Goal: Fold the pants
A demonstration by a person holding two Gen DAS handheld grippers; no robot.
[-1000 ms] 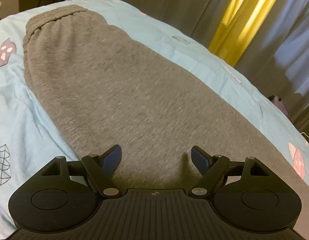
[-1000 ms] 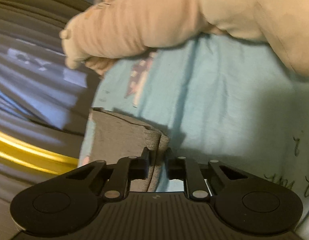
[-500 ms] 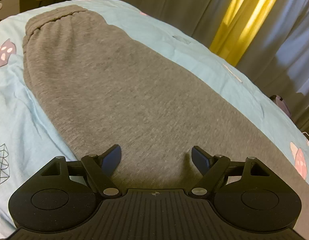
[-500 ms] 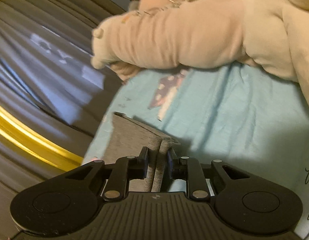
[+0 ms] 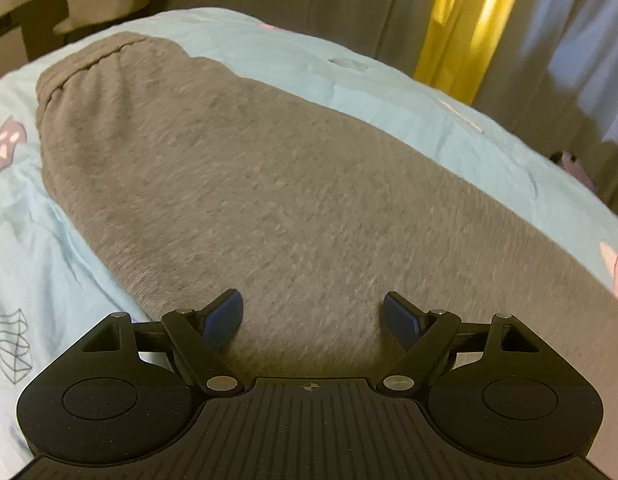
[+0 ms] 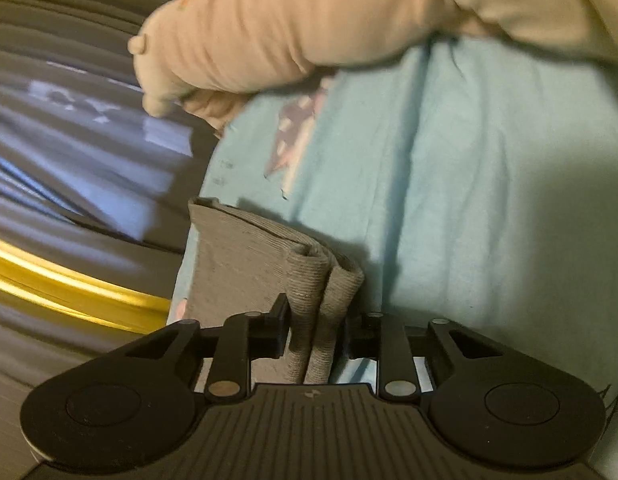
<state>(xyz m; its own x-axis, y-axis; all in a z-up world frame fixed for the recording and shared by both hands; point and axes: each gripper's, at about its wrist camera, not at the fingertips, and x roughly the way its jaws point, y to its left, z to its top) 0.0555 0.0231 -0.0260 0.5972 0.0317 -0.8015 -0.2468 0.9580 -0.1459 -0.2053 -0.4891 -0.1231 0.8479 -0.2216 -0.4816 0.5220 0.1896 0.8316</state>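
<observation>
Grey pants [image 5: 269, 184] lie lengthwise on a light blue bed sheet [image 5: 33, 232], one leg on the other, with the elastic waistband [image 5: 89, 56] at the far left. My left gripper [image 5: 313, 312] hovers open just over the middle of the legs, and only cloth shows below its blue pads. In the right wrist view the ribbed leg cuffs [image 6: 245, 264] stand up off the sheet [image 6: 489, 200] in a doubled fold. My right gripper [image 6: 317, 320] has that fold between its jaws, which are closing, and both fingers touch the cloth.
A large beige plush toy [image 6: 289, 28] lies across the bed beyond the cuffs. A yellow curtain [image 5: 461, 20] and grey drapes hang past the bed's far edge. The sheet carries printed pink and purple figures [image 5: 7, 148]. Dark furniture stands at the top left.
The right gripper's jaws stand a little wider around the cuff fold than a second ago, and its view has swung back so the plush toy sits nearer. The left gripper has rolled slightly.
</observation>
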